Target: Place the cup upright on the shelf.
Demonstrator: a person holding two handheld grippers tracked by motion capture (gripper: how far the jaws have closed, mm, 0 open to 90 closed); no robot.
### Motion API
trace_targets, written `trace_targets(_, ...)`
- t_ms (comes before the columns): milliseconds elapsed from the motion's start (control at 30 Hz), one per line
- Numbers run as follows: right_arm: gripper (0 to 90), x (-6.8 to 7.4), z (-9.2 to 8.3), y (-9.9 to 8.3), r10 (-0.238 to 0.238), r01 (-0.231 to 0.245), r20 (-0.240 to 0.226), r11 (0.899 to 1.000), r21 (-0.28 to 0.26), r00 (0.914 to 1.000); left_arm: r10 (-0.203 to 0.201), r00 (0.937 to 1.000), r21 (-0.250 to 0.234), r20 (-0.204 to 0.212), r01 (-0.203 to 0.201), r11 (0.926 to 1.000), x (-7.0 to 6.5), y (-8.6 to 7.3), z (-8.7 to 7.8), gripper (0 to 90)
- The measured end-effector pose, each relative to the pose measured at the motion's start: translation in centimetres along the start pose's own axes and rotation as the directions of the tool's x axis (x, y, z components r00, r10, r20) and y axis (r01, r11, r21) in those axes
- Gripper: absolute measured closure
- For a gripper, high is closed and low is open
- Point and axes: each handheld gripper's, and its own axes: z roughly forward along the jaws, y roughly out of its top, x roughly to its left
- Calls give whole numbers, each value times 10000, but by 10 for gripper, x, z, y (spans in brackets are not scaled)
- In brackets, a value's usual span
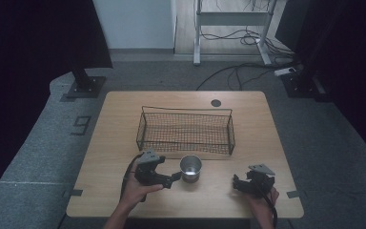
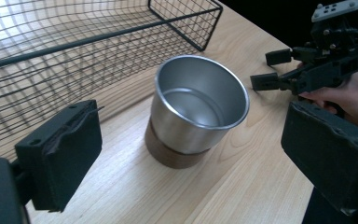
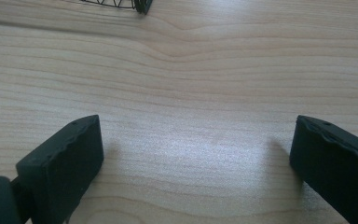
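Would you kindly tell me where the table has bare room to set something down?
Bare wood lies right of the wire basket up to the table edge, left of it likewise, and between the metal cup and right gripper. It is crowded where the left gripper nears the cup.

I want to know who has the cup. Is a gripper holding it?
No. The left gripper is open around the metal cup without touching it; the right gripper is open over bare table.
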Motion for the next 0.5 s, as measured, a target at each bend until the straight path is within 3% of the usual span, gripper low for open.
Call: trace_targets(500, 29, 0, 0, 0, -6, 6, -7, 10000, -8, 10000, 247, 9997, 429, 75, -250, 9988, -11, 5, 24, 25)
